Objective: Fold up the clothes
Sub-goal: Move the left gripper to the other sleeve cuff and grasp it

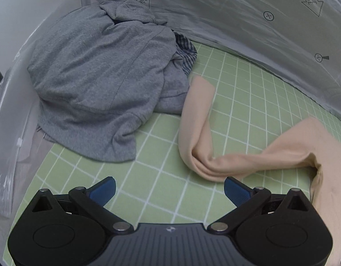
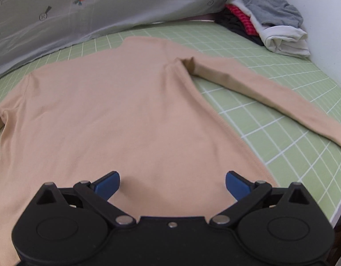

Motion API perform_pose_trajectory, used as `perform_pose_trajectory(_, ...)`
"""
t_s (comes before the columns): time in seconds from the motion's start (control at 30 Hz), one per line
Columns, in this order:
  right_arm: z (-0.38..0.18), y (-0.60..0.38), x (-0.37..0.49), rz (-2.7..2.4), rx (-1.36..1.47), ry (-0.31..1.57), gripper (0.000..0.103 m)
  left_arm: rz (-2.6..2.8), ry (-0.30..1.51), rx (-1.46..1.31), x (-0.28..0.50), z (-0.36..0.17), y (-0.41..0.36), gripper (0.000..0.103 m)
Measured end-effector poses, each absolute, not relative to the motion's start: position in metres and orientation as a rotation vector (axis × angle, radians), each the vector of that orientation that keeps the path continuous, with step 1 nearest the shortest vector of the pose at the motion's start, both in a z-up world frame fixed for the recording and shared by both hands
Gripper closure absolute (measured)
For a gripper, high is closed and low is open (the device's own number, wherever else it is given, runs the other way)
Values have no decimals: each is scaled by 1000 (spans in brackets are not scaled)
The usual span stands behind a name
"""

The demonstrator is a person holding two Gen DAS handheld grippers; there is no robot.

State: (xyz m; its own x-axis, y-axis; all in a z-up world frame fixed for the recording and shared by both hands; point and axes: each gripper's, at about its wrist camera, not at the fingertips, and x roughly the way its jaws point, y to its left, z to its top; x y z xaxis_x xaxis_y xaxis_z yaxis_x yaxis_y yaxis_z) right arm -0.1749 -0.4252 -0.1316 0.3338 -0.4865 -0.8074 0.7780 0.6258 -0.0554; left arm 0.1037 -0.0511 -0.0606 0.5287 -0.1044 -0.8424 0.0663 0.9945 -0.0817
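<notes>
Left claw (image 1: 169,188) and right claw (image 2: 172,184) both stand wide, holding nothing. The peach long-sleeve shirt (image 2: 117,115) lies flat on the green grid counter (image 2: 281,137). Beyond: grey garment heap (image 1: 99,71), folded stack (image 2: 270,22), backdrop sheet (image 1: 237,11) printed "LOOK HERE".

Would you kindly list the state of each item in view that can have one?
Peach long-sleeve top: spread flat, unfolded; one sleeve straight, the other bent.
Grey garment: crumpled heap.
Plaid garment: bunched behind the heap.
Clothes stack: piled at the corner.
Left hand-held gripper: open, empty.
Right hand-held gripper: open, empty, above the top.
</notes>
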Motion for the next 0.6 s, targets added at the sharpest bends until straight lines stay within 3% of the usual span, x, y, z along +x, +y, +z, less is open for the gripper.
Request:
perform_pose_trajectory(0.13, -134, -422, -153, -890, 391, 900, 0, -127, 1015, -57, 143, -71, -52, 7)
perform_pose_trajectory(0.33, -135, -424, -141, -934, 401, 905, 0, -141, 1045, -107, 183, -95, -55, 30)
perform_pose_trajectory(0.4, -135, -424, -138, -940, 389, 906, 0, -148, 1051, -133, 187, -101, -54, 52)
perform_pose_trajectory(0.43, -135, -423, -137, -944, 385, 905, 0, -153, 1053, -149, 187, -103, -52, 58)
perform_pose_trajectory(0.5, -135, -423, -134, -946, 374, 905, 0, -154, 1044, -170, 182, -104, -48, 83)
perform_pose_trajectory(0.6, -135, -423, -134, -940, 363, 902, 0, -134, 1024, -175, 167, -104, -40, 84)
